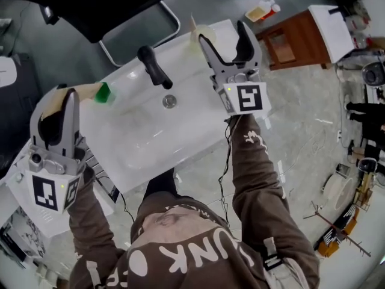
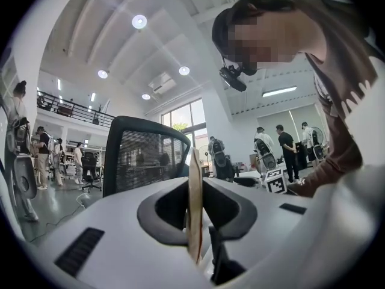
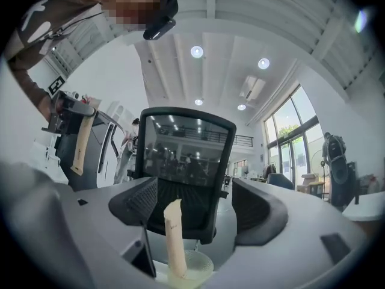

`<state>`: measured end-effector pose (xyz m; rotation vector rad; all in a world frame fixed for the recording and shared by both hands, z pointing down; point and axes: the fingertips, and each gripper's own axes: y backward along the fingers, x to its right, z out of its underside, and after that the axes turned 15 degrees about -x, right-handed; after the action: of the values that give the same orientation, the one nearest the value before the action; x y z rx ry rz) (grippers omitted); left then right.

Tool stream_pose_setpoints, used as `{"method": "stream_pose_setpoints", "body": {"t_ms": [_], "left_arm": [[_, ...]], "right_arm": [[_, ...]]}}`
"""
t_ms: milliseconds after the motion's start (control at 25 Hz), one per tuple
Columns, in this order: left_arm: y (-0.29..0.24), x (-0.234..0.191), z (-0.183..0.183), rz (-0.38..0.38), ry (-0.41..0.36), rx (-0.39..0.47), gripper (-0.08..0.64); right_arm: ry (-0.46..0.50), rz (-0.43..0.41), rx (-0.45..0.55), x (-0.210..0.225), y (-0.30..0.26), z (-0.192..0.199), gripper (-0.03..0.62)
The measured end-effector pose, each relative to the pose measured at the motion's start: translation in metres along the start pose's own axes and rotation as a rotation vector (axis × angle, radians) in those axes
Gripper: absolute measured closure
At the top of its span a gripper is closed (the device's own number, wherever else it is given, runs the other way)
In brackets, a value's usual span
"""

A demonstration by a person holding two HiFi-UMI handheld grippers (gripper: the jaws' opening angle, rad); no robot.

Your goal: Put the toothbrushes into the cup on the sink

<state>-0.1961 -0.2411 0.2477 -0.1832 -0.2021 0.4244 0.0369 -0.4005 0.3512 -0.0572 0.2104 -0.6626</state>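
Observation:
On the white sink (image 1: 180,134), at its far right corner, a pale translucent cup (image 1: 204,34) holds one beige toothbrush (image 1: 194,24) that stands upright. My right gripper (image 1: 224,34) is open just right of the cup. In the right gripper view the cup (image 3: 194,271) and its toothbrush (image 3: 174,239) sit low between the wide jaws of my right gripper (image 3: 195,200), touching neither. My left gripper (image 1: 60,96) hovers at the sink's left end, shut on a second beige toothbrush (image 2: 195,203), whose green end (image 1: 103,93) points toward the basin.
A black faucet (image 1: 154,67) and a drain (image 1: 169,101) sit mid-basin. A black office chair (image 1: 120,5) stands behind the sink and a wooden cabinet (image 1: 295,38) to its right. Several people stand in the background (image 2: 289,149).

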Motion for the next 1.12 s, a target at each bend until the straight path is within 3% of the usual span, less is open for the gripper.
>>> {"method": "stream_pose_setpoints", "body": {"t_ms": [120, 440, 960, 1120], "left_arm": [[0.000, -0.007, 0.010, -0.014, -0.004, -0.013, 0.495], [-0.013, -0.012, 0.087, -0.017, 0.010, -0.100, 0.495], [-0.044, -0.011, 0.164, -0.004, 0.046, -0.107, 0.495], [-0.046, -0.010, 0.173, -0.002, 0.060, -0.098, 0.495]], "right_arm": [[0.008, 0.006, 0.035, -0.003, 0.020, -0.020, 0.201], [0.049, -0.004, 0.094, -0.009, 0.050, -0.054, 0.201], [0.079, -0.018, 0.037, -0.023, 0.073, -0.035, 0.206], [0.064, -0.012, 0.039, -0.023, 0.079, -0.035, 0.206]]}}
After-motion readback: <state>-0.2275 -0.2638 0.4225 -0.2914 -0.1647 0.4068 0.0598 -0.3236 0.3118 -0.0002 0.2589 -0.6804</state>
